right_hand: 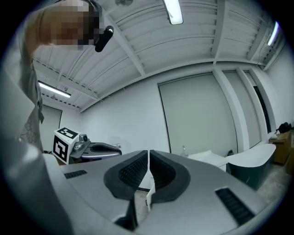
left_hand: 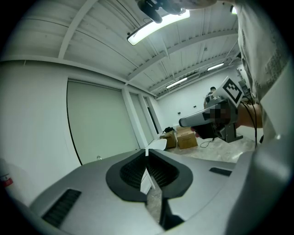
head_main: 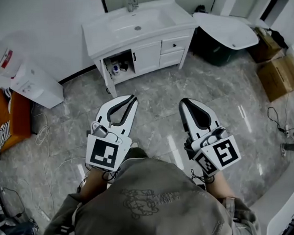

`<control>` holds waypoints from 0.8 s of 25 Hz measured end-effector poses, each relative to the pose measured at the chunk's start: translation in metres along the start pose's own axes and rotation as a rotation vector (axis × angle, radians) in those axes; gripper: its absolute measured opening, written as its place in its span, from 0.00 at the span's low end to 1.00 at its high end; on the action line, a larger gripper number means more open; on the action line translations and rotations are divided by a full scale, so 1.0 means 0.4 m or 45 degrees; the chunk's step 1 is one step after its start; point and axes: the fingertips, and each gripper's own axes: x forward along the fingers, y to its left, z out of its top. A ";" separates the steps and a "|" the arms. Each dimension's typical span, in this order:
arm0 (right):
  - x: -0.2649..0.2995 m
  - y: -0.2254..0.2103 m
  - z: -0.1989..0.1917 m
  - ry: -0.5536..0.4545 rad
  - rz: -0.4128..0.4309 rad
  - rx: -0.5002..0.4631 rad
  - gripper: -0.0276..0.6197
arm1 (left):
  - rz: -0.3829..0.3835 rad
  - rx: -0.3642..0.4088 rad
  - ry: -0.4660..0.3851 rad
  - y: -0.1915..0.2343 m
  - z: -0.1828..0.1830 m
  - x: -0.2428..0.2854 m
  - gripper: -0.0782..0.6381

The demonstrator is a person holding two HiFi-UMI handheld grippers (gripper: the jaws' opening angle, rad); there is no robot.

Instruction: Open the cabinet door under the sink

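Note:
The white sink cabinet stands against the far wall, with a basin and tap on top. Its left compartment shows an open interior with small bottles. The middle door, which has a dark handle, is shut, and two drawers sit to its right. My left gripper and right gripper are held close to the person's body, well short of the cabinet, both shut and empty. In the left gripper view the jaws meet with nothing between them. The right gripper view shows the same.
A water dispenser stands at the left wall, with orange cloth and loose cables on the floor nearby. A white oval tub over a dark bin sits right of the cabinet. Cardboard boxes lie beyond it.

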 end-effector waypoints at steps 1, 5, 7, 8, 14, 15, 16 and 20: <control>0.000 -0.002 -0.005 0.007 0.006 0.003 0.09 | 0.009 -0.023 -0.009 0.001 -0.001 0.000 0.15; 0.005 -0.017 -0.015 0.005 0.024 -0.008 0.09 | 0.031 -0.038 -0.022 0.009 -0.001 0.007 0.15; 0.018 -0.026 -0.028 0.002 0.025 -0.010 0.09 | 0.035 -0.015 -0.010 0.015 -0.013 0.014 0.15; 0.025 -0.027 -0.037 0.003 0.025 -0.010 0.09 | 0.036 -0.008 -0.005 0.018 -0.023 0.018 0.15; 0.083 -0.027 -0.083 0.021 0.046 -0.028 0.09 | 0.023 -0.005 -0.003 0.036 -0.075 0.047 0.15; 0.098 -0.029 -0.089 0.025 0.051 -0.027 0.09 | 0.019 -0.009 0.000 0.042 -0.084 0.054 0.15; 0.113 -0.032 -0.095 0.030 0.057 -0.026 0.09 | 0.017 -0.015 0.005 0.051 -0.093 0.061 0.15; 0.183 -0.040 -0.111 0.047 0.081 -0.025 0.09 | 0.024 -0.028 0.019 0.105 -0.124 0.089 0.15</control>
